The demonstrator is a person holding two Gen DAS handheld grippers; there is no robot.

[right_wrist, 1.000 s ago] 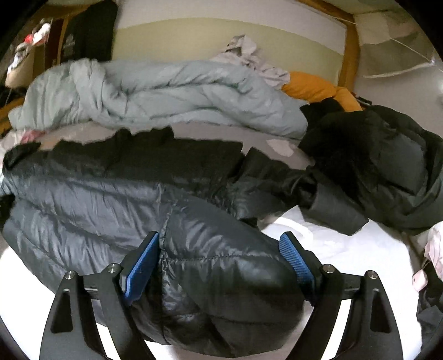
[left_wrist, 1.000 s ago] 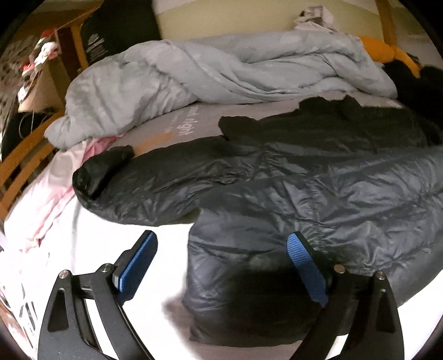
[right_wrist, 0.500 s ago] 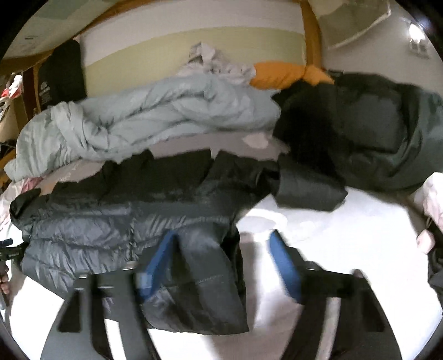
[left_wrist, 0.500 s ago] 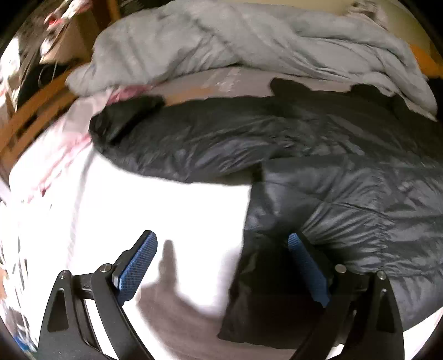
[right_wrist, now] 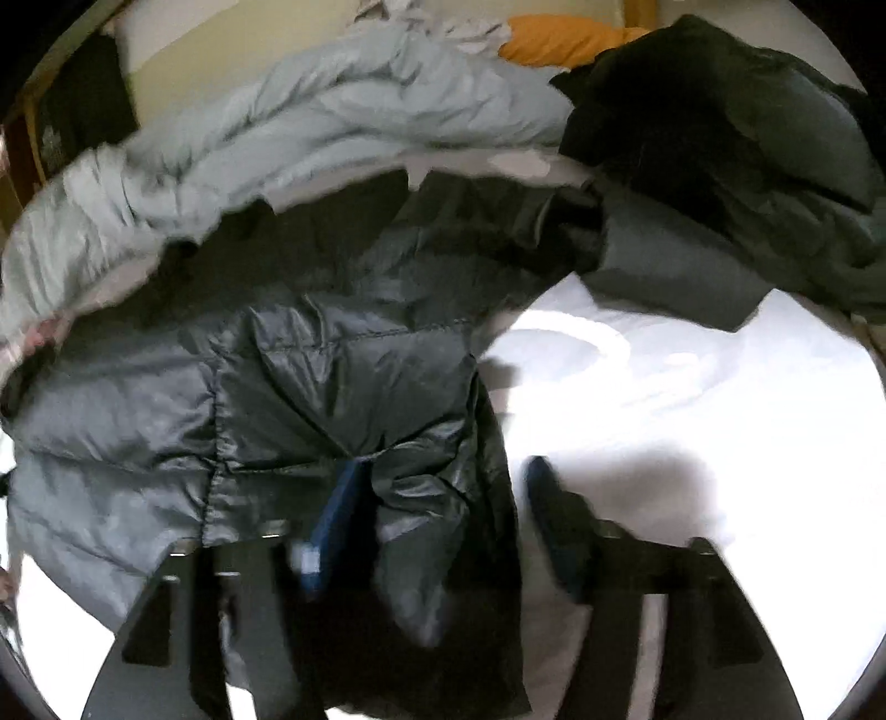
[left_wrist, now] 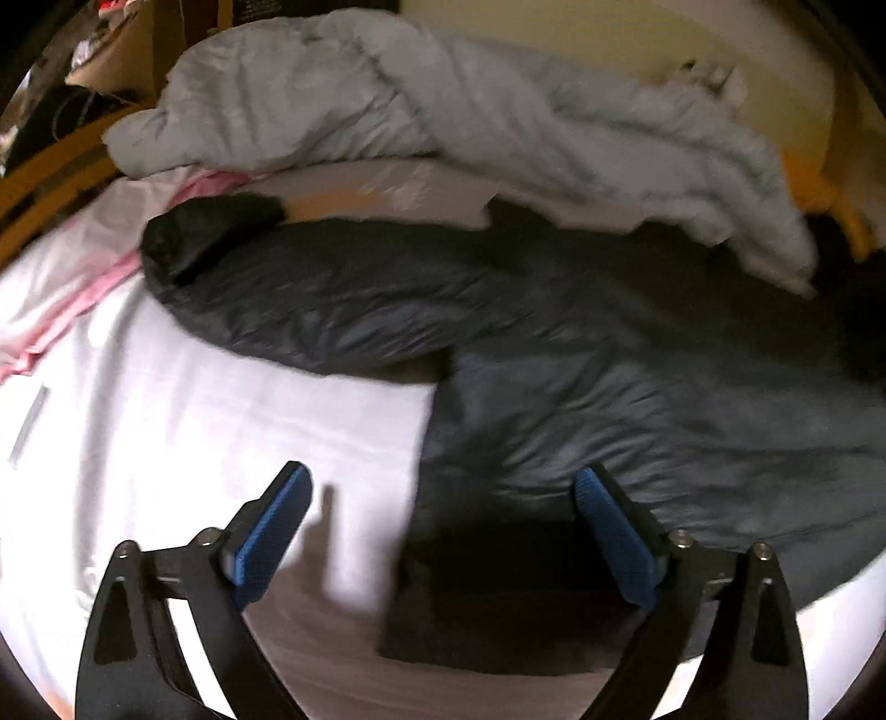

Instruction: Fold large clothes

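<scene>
Dark puffer jacket (left_wrist: 637, 354) spread across the white bed sheet (left_wrist: 194, 421), one sleeve (left_wrist: 288, 299) stretched out toward the pink cloth (left_wrist: 83, 266) at the bed's edge. Grey duvet (left_wrist: 443, 122) bunched behind it; second dark coat (right_wrist: 720, 138) heaped at far right in the right view, orange pillow (right_wrist: 565, 39) beyond.

Left claw (left_wrist: 443, 531) spread wide, empty, poised over the jacket's near corner — one finger above sheet, the other above fabric. Right claw (right_wrist: 437, 526) blurred; fingers apart with a hanging flap of jacket hem (right_wrist: 437, 509) between them. Pinched or merely draped: cannot tell.

Progress, judged: early. Body laid roughly flat, sleeves not yet turned in, no clean fold visible. Left to do — sleeves inward, body halved, second coat untouched.
</scene>
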